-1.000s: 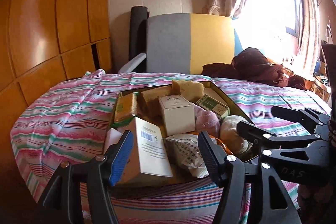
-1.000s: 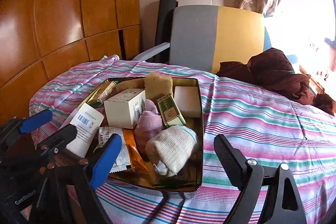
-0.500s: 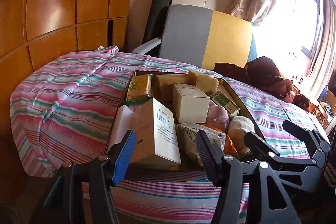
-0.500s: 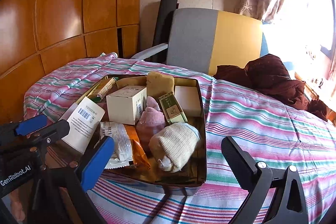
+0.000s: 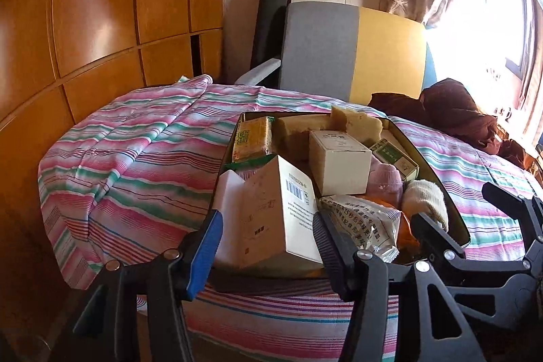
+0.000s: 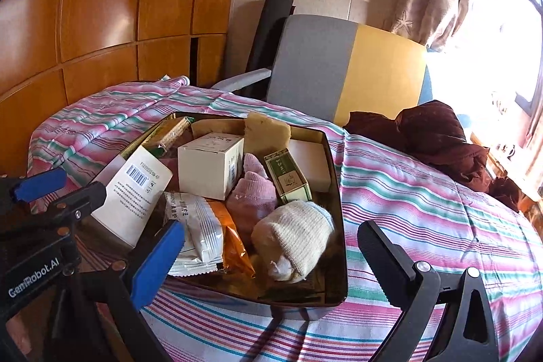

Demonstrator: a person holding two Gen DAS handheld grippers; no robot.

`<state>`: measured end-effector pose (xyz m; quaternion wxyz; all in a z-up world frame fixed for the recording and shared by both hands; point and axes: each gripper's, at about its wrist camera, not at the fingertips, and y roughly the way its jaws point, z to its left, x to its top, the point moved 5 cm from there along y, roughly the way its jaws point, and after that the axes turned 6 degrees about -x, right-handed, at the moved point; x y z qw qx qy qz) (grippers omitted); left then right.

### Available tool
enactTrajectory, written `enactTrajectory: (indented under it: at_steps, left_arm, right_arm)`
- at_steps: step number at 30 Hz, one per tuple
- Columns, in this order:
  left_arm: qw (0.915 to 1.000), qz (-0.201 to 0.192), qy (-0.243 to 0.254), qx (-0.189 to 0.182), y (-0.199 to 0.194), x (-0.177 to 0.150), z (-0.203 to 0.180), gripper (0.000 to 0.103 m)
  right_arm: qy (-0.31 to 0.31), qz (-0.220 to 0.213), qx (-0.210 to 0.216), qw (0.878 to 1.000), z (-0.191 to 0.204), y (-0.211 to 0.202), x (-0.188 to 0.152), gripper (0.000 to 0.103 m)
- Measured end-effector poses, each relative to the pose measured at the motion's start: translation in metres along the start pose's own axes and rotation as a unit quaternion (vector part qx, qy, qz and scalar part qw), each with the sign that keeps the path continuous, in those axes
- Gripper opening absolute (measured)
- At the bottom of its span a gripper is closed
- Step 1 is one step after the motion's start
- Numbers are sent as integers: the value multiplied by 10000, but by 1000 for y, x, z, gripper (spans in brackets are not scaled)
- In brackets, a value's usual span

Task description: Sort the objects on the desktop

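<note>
Both the left gripper (image 5: 266,241) and right gripper (image 6: 271,251) are hanging wide open, holding nothing, near the full tray (image 6: 339,192).

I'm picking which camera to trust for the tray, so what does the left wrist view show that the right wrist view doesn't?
Only the left wrist view faces the yellow snack packet flat on, label readable.

Only the right wrist view shows the tray's right wall, the pale block beside it, and the whole cream sock.

Both show the barcode box, the white cube box, the pink sock, and both grippers, left and right, jaws open.
</note>
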<state>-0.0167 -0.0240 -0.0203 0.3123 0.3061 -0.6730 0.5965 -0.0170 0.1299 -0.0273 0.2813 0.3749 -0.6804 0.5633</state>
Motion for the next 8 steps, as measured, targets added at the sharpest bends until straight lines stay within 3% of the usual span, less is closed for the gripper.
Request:
enactTrajectory:
  at_steps: [8]
  left_arm:
    - [9999,-115,52,33,-4,3,0,46]
  right_arm:
    - [-11,-88,-73,9999,-2,-4,0,103]
